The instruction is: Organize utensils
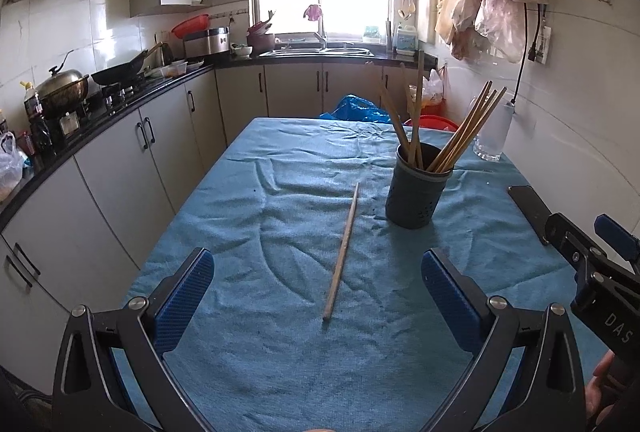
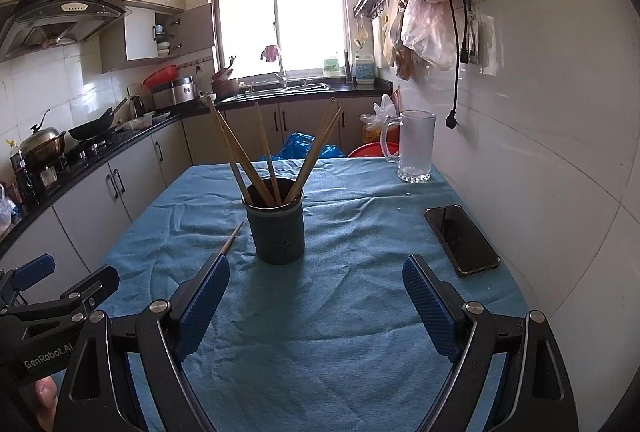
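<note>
Left wrist view: table under a wrinkled blue cloth [image 1: 280, 372], kitchen counter along its left side, window beyond the far end. Landmark for all positions: dark utensil holder [image 1: 416, 191], standing upright on the cloth, right of centre.

Inside the holder: a bundle of wooden chopsticks [image 1: 464, 127], fanned out and leaning against the rim, some to the left, some to the right.

Behind the holder and to its right, near the wall: clear glass mug [image 2: 416, 143], upright, apart from the holder.

Right of the holder, nearer the camera: black phone [image 2: 462, 240], flat on the cloth, screen dark, well apart from the holder.

Left of the holder and nearer the camera: single loose chopstick [image 1: 344, 252], lying flat on the cloth, its far tip close to the holder's base but not touching it.

Left gripper [image 1: 316, 284]: jaws spread wide, nothing between the blue pads; the loose chopstick's near end lies on the cloth in the gap between them, clear of both fingers.

Right gripper [image 2: 316, 292]: jaws likewise spread wide, empty, pointing at the holder from the near side; only cloth shows between its pads. Its left finger hides the near part of the loose chopstick in the right wrist view.
</note>
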`<action>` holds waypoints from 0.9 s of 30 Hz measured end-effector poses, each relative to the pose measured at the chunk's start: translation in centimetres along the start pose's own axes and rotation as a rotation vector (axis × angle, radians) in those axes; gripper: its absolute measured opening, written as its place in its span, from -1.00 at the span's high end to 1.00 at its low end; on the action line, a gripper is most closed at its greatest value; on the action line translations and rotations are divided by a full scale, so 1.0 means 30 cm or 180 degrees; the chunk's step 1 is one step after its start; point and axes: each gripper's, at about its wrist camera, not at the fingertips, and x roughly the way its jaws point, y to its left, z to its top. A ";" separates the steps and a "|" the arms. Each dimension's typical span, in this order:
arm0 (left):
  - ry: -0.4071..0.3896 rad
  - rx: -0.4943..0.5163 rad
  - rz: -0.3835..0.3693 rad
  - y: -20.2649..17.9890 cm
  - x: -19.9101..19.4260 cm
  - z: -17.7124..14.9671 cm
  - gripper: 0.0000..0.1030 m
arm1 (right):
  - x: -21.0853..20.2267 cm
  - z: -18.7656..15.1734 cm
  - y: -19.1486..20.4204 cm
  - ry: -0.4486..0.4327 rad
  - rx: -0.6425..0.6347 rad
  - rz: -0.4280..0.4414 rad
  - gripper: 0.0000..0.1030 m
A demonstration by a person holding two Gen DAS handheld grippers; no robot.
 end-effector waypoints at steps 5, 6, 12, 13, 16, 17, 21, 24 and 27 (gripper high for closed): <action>0.0014 0.0004 -0.0002 0.003 0.007 -0.003 -0.99 | 0.005 -0.004 0.005 0.0024 0.0011 0.0016 -0.78; 0.0015 0.0001 0.0000 0.003 0.008 -0.003 -0.99 | 0.007 -0.005 0.005 0.0031 0.0016 0.0018 -0.78; 0.0051 0.0024 -0.0008 0.002 0.020 -0.013 -0.99 | 0.012 -0.009 0.005 0.0047 0.0021 0.0025 -0.78; 0.0056 0.0029 -0.0012 0.002 0.021 -0.015 -0.99 | 0.013 -0.009 0.006 0.0049 0.0020 0.0027 -0.78; 0.0065 0.0041 -0.0018 -0.002 0.022 -0.018 -0.99 | 0.014 -0.010 0.006 0.0051 0.0017 0.0030 -0.79; 0.0067 0.0045 -0.0019 -0.003 0.023 -0.016 -0.99 | 0.015 -0.011 0.006 0.0053 0.0019 0.0033 -0.79; 0.0076 0.0044 -0.0020 -0.006 0.024 -0.017 -0.99 | 0.020 -0.018 0.004 0.0060 0.0028 0.0046 -0.79; 0.0102 0.0029 -0.0035 -0.006 0.028 -0.020 -0.99 | 0.023 -0.022 0.003 0.0067 0.0031 0.0051 -0.79; 0.0126 0.0018 -0.0041 -0.005 0.033 -0.023 -0.99 | 0.026 -0.026 0.002 0.0074 0.0031 0.0053 -0.79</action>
